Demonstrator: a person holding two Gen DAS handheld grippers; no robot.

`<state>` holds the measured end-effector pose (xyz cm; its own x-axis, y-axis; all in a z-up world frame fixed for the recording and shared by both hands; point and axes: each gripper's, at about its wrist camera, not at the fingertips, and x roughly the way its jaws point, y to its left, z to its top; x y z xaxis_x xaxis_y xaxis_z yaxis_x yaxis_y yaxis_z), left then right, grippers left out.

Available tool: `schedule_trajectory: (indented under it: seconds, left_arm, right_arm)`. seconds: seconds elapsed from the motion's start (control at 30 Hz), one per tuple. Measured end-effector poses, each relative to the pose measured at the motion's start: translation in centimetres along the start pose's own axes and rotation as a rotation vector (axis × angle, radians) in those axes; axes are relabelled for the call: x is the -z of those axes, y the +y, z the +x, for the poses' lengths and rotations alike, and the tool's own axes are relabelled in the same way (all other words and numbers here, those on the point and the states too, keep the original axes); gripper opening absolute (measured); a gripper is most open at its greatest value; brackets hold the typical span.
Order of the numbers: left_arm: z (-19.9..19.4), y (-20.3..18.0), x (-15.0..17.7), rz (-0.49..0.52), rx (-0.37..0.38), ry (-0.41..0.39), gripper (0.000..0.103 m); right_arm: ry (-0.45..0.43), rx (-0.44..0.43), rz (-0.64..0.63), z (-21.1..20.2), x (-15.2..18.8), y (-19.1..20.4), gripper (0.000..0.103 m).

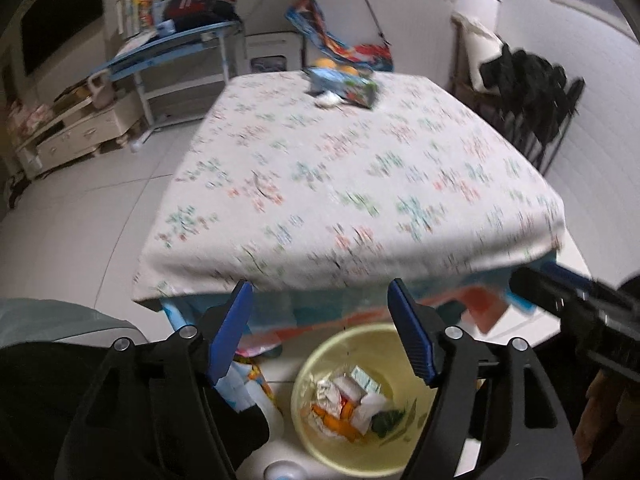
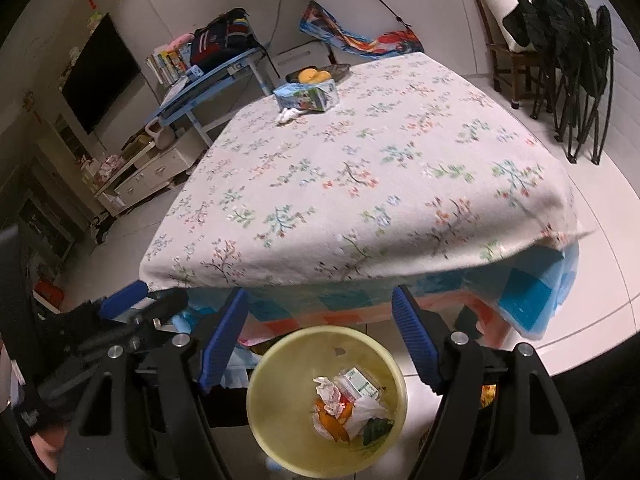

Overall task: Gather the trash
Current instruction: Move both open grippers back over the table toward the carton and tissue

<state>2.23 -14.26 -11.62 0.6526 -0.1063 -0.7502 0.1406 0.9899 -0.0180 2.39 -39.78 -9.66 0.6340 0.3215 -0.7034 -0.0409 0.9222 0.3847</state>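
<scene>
I see the desk cloth (image 2: 360, 184) is off-white with small flower sprigs in green, red and blue. Under it hangs a second cloth (image 2: 520, 300) in blue, teal and salmon squares. My tongs (image 2: 320, 336) have black arms and blue pads. At 6 o'clock the bin (image 2: 280, 364) is pale yellow; the trash (image 2: 348, 404) inside it is white, orange and dark green. At 12 o'clock, a light-blue printed box (image 2: 306, 96) and yellow-orange fruit (image 2: 314, 76).

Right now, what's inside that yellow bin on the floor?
The yellow bin holds crumpled wrappers, a small green-and-white carton, orange peel and something dark green. Anything beneath that pile is covered.
</scene>
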Motion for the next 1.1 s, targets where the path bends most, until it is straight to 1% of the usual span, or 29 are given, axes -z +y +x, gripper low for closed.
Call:
schedule_trajectory:
  seconds: [0.1,0.23,0.33,0.43,0.63,0.8,0.97,1.1]
  left_arm:
    - [0.4,1.1,-1.5,-0.037,-0.005,-0.007,0.068]
    - [1.1,1.9,-3.2,-0.055,-0.011,-0.015,0.068]
    - [1.9,2.4,-4.9,-0.069,-0.001,-0.014,0.069]
    - [3.0,2.8,-6.4,-0.084,0.015,-0.002,0.069]
    - [5.6,3.0,-9.4,-0.092,0.029,0.017,0.07]
    - [8.2,3.4,-12.3,-0.1,0.033,0.031,0.072]
    - [10.7,4.1,-15.2,-0.109,0.039,0.045,0.073]
    - [12.8,3.7,-17.1,-0.071,0.04,0.056,0.074]
  right_arm:
    - [-0.013,-0.008,-0.017,0.2,-1.0,0.5,0.072]
    - [-0.029,-0.002,-0.048,0.8,-3.0,0.8,0.072]
    - [-0.029,0.006,-0.078,1.7,-4.8,1.0,0.072]
    - [-0.014,0.006,-0.108,2.9,-6.5,1.0,0.076]
    - [0.016,0.03,-0.201,7.6,-11.3,1.7,0.076]
    - [0.032,0.028,-0.204,11.7,-14.3,1.5,0.076]
    - [0.017,0.035,-0.235,14.6,-17.0,1.9,0.076]
    - [0.007,0.057,-0.266,16.1,-18.9,1.4,0.076]
